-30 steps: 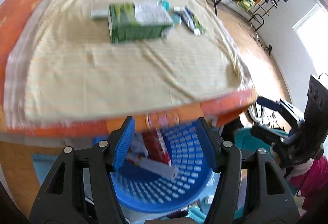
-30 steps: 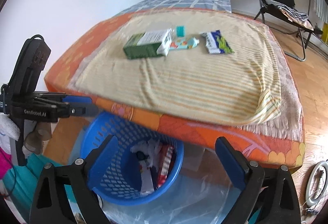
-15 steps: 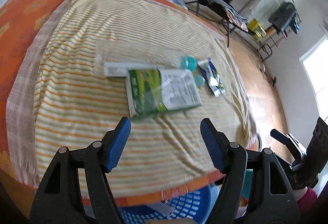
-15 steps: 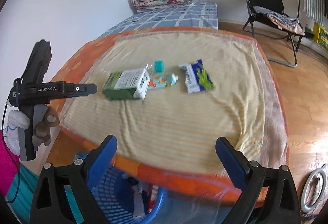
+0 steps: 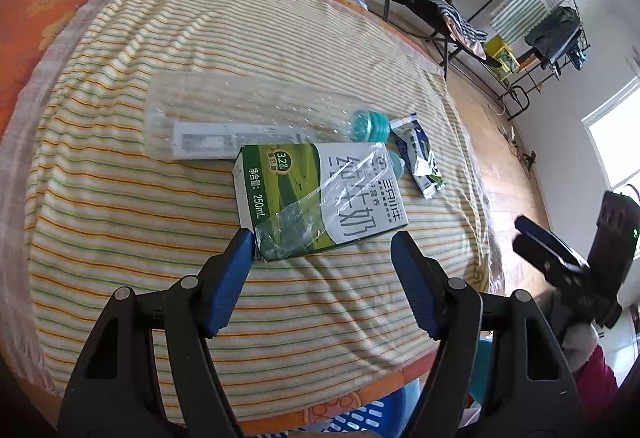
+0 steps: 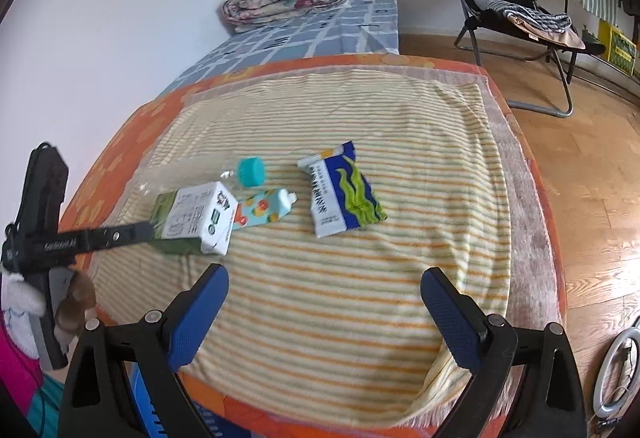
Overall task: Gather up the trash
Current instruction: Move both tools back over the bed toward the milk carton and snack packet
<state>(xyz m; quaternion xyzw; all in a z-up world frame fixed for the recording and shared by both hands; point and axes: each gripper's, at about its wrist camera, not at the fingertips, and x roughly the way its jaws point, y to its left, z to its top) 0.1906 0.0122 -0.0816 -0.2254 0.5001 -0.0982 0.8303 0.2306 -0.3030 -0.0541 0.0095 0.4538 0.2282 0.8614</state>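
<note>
Left wrist: open left tool (image 5: 323, 246) nears milk carton (image 5: 320, 197) lying flat, long axis crosswise.

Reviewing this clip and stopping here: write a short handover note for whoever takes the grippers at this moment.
Left gripper: open, empty, lined up on the near end of the milk carton.
Right gripper: open, empty, over the striped blanket.
On the blanket: milk carton, clear plastic bottle with teal cap behind it, small pouch beside the carton, blue snack wrapper to the right.
Done: nothing held; blue basket sits below the bed's near edge, contents hidden.
Left: all four items, probably carton first.
</note>
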